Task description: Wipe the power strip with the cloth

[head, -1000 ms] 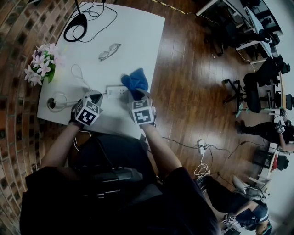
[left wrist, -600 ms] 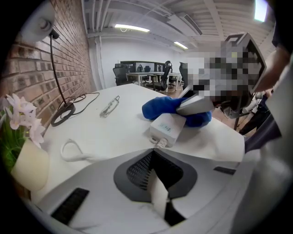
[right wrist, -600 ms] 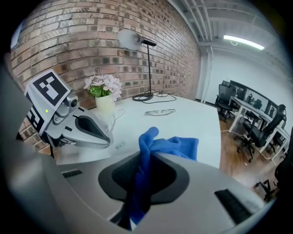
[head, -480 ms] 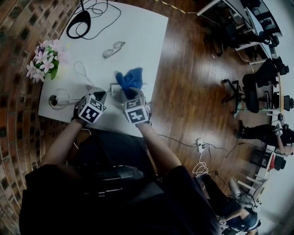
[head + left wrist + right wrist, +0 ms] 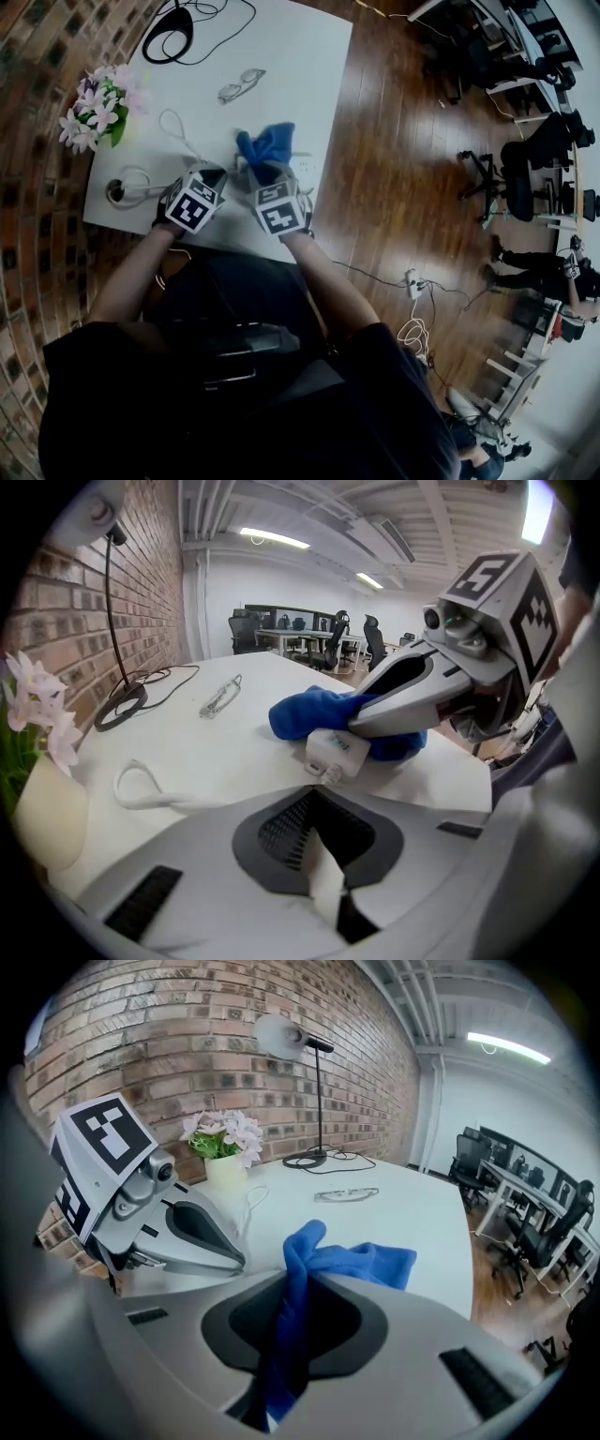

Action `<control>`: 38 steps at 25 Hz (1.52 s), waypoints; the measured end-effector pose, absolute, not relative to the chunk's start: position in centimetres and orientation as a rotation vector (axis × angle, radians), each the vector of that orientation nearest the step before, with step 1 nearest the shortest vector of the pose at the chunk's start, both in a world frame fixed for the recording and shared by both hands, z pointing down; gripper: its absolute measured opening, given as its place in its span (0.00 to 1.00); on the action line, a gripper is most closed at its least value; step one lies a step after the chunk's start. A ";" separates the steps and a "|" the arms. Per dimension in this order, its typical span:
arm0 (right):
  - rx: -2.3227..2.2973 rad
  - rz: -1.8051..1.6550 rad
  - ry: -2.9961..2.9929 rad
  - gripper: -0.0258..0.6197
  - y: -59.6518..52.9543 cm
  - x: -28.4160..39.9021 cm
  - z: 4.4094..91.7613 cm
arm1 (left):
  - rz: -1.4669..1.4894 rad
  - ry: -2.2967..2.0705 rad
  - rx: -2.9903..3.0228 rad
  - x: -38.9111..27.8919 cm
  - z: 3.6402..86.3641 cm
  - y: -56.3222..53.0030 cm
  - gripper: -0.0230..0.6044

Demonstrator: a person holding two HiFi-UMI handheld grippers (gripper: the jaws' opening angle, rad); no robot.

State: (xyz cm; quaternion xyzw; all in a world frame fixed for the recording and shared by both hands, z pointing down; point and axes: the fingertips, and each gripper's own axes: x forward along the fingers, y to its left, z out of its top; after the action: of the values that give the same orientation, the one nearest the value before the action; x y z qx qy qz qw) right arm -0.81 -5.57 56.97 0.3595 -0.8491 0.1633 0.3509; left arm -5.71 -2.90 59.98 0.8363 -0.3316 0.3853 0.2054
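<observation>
The white power strip (image 5: 339, 753) lies on the white table (image 5: 281, 75), and in the head view the cloth and the grippers hide most of it. The blue cloth (image 5: 267, 146) is draped over the strip, bunched and pinched in my right gripper (image 5: 291, 1288), which is shut on it. The right gripper (image 5: 265, 178) presses the cloth down near the strip's cord end. My left gripper (image 5: 319, 808) is shut on the strip's white cord just behind the plug end. The left gripper (image 5: 217, 178) sits close beside the right one.
A vase of flowers (image 5: 94, 111) stands at the table's left edge. Glasses (image 5: 241, 86) and a lamp base with a black cable (image 5: 173, 39) lie farther back. A loose white cord loop (image 5: 174, 126) and a round cable port (image 5: 116, 192) are at the left. Wooden floor (image 5: 403, 187) lies to the right.
My right gripper has slid the cloth leftward along the strip, closer to the left gripper. The left gripper has stayed in place on the cord.
</observation>
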 end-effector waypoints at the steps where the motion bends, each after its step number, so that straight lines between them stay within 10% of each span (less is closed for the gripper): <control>1: 0.920 0.419 -2.202 0.12 -5.7 -1.2 56.9 | 1.075 -0.933 2.338 -5.8 59.9 -3.1 0.04; 38: 0.683 0.681 -2.272 0.12 -2.1 -5.2 56.7 | 1.051 -0.912 2.385 -5.6 60.2 -2.8 0.04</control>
State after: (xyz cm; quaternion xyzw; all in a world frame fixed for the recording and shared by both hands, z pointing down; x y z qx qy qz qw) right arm -5.21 -2.15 56.66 0.2611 -0.8688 0.2605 0.3303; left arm -5.64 -2.77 60.19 0.8482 -0.3244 0.3738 0.1888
